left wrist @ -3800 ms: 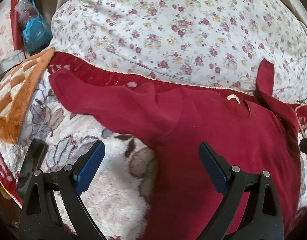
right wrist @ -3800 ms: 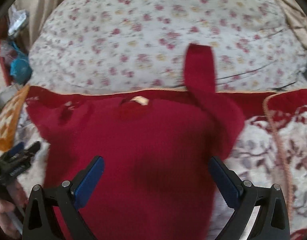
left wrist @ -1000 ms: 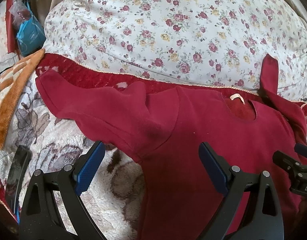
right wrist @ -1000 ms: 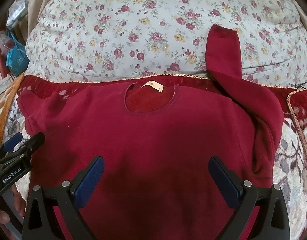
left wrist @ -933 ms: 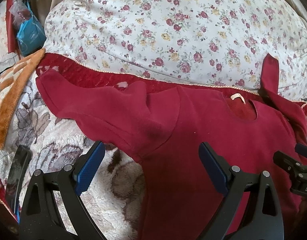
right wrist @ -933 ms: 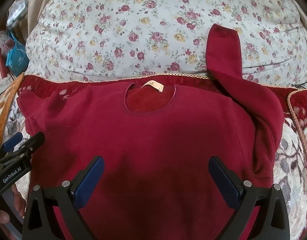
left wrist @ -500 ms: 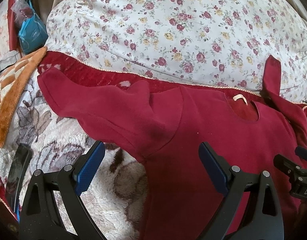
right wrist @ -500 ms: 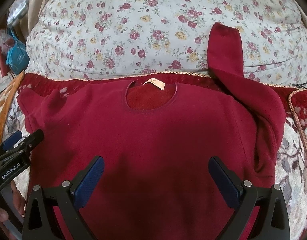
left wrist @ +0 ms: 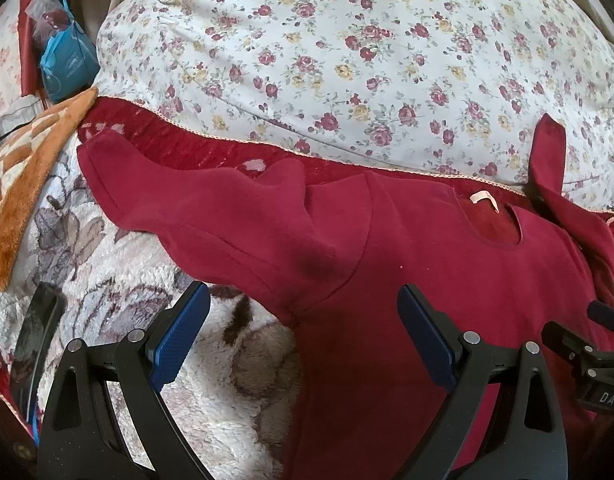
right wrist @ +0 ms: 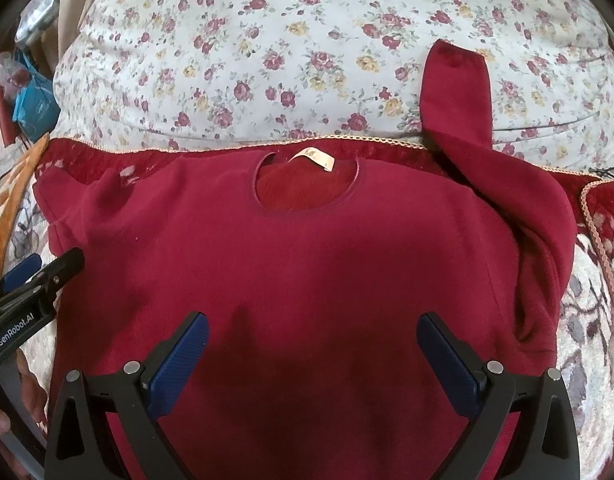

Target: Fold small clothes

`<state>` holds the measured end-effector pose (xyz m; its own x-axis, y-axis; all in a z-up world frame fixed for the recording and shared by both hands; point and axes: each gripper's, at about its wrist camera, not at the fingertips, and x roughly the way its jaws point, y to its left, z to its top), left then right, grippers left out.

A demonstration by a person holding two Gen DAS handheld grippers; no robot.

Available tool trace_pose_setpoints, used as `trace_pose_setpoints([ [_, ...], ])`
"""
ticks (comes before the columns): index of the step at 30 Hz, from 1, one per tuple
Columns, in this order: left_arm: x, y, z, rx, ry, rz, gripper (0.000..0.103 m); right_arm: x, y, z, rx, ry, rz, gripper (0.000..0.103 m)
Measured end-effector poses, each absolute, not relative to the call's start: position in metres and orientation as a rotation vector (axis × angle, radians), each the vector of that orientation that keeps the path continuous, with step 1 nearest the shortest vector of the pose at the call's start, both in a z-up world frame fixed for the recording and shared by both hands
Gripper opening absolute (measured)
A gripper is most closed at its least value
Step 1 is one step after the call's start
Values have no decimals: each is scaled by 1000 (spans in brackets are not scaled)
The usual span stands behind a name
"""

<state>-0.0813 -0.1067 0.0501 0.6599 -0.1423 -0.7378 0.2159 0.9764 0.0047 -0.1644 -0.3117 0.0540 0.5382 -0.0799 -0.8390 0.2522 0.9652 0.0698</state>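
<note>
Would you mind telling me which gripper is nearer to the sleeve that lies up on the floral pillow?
Right. The right gripper hovers over the sweatshirt body, with that sleeve up to its right. The left gripper is at the opposite armpit, farther away.

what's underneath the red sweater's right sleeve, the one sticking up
Its cuff end lies on the floral pillow; lower down it crosses the blanket's red border. Anything beneath the bunched part is hidden.

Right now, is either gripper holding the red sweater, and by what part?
Nothing is held. The left gripper and right gripper both hang open above the red sweater, with no fabric between their fingers.
</note>
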Motion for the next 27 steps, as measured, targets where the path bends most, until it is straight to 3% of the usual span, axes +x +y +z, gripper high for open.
trace_pose_setpoints([
  [27, -82, -103, 46, 93, 833, -202, 95, -164, -308, 49, 181, 994, -195, 103],
])
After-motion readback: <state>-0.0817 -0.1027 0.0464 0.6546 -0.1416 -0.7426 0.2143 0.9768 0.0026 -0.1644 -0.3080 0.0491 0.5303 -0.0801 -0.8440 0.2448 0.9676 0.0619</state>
